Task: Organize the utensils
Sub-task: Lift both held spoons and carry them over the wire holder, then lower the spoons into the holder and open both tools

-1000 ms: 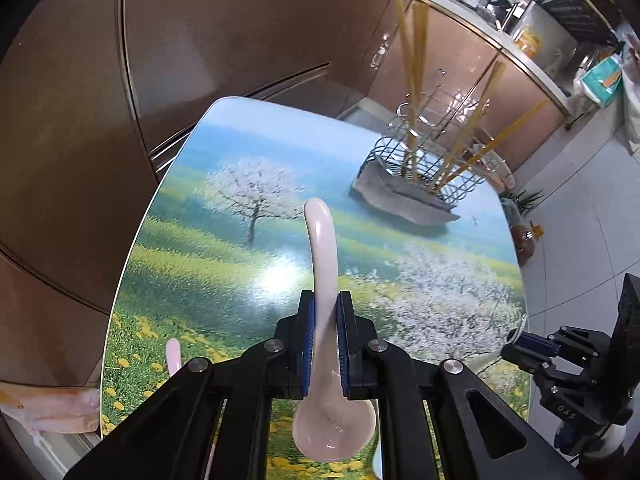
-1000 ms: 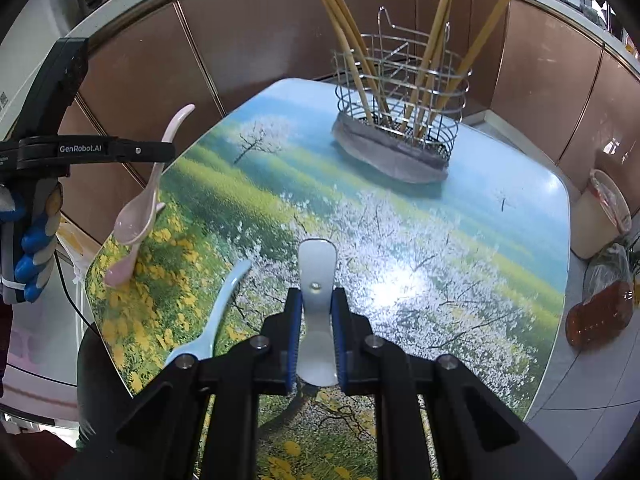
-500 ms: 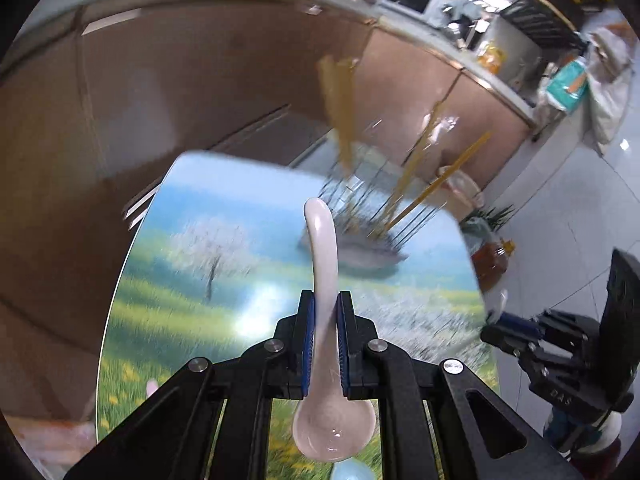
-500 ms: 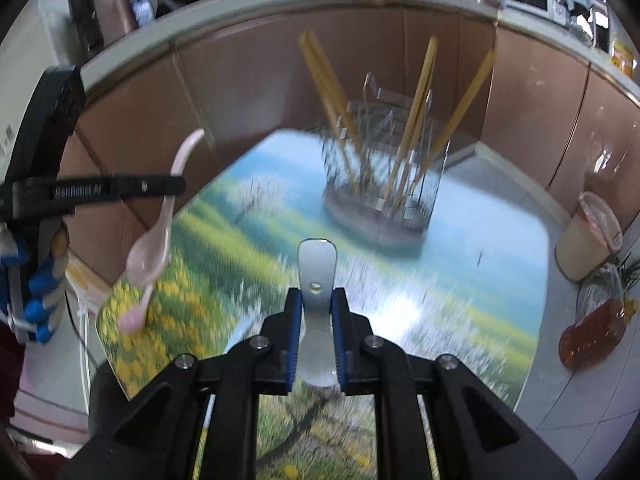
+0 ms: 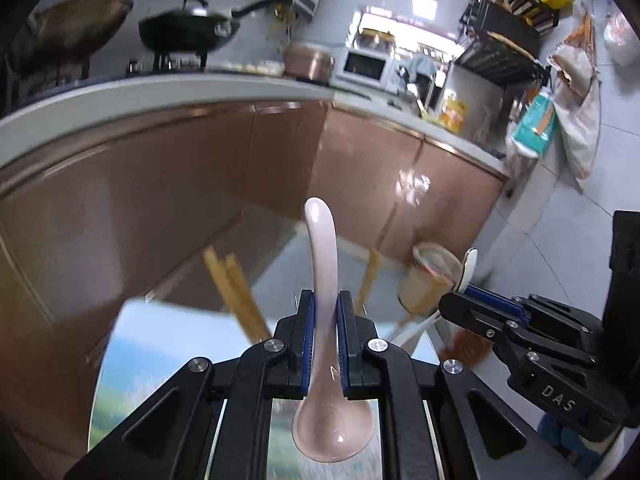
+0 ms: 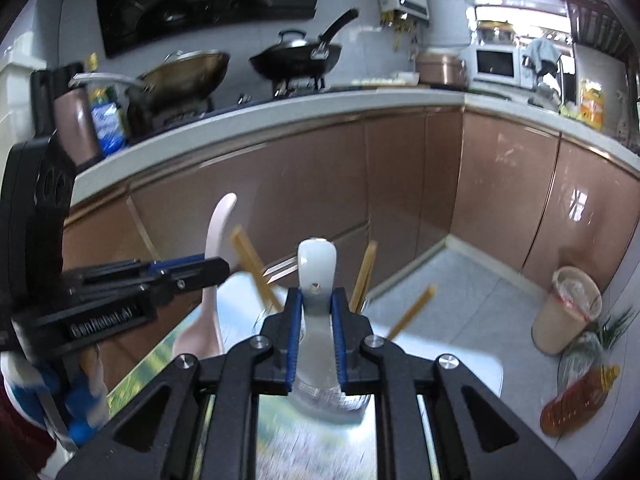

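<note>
**Two spoons held aloft, not yet in the holder**

The left tongs (image 5: 324, 336) were clenched on the handle of a pale pink ceramic spoon (image 5: 322, 280), its bowl toward the camera at the lower centre and its handle rising to mid-frame. In the right wrist view, the right tongs (image 6: 315, 334) were clenched on a white spoon (image 6: 316, 268), also held by the handle near the centre. Each pair of tongs appeared in the other's view: the right at the lower right edge, the left at the left edge.

Judging by this, the task was midway: both spoons were picked up but neither was put away. The wooden chopsticks (image 6: 252, 260) poking up just behind the tongs in the lower middle probably stood in the holder, though the holder itself was largely hidden and blurred.

The surface (image 5: 160, 340), printed with a sky-and-meadow scene, showed only as a blurred patch along the bottom of both frames. Beyond it ran copper-brown kitchen cabinets (image 6: 400, 184) under a pale countertop. Across the upper part sat a black wok (image 6: 296, 60) on a stove and a white microwave (image 6: 494, 63). A lined bin (image 6: 568, 312) stood on the tiled floor at the right.
</note>
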`<state>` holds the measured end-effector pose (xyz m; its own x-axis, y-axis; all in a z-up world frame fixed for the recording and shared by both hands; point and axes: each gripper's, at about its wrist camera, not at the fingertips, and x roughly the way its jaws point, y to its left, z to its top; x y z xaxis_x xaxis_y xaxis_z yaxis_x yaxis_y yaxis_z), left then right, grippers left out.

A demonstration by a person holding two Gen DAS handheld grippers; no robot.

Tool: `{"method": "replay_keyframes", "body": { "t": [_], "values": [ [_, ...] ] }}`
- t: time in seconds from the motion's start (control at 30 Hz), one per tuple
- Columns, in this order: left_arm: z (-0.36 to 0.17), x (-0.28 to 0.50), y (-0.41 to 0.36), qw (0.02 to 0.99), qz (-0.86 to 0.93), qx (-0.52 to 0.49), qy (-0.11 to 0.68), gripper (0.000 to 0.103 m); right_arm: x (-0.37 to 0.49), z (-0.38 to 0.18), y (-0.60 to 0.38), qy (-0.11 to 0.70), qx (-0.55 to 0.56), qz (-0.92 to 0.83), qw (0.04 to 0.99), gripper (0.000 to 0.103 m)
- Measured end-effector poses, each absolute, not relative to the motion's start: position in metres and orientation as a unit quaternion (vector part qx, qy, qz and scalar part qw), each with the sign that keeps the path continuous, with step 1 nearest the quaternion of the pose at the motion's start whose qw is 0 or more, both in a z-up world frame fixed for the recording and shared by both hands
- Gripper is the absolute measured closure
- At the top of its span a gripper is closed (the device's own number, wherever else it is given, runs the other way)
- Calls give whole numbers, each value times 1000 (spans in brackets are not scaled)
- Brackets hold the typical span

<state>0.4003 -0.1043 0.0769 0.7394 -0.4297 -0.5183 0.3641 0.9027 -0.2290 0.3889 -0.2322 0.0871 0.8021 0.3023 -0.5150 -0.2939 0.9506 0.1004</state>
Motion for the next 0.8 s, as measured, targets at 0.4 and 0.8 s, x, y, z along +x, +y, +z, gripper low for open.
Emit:
{"method": "replay_keyframes", "body": {
  "t": [0.4, 0.8],
  "values": [
    [15, 429, -133, 958, -169, -48, 226, 93, 423, 25, -237, 250, 10, 165, 954, 89],
    [-25, 427, -130, 961, -147, -50, 229, 92, 400, -11, -234, 244, -20, 174, 954, 89]
  ]
}}
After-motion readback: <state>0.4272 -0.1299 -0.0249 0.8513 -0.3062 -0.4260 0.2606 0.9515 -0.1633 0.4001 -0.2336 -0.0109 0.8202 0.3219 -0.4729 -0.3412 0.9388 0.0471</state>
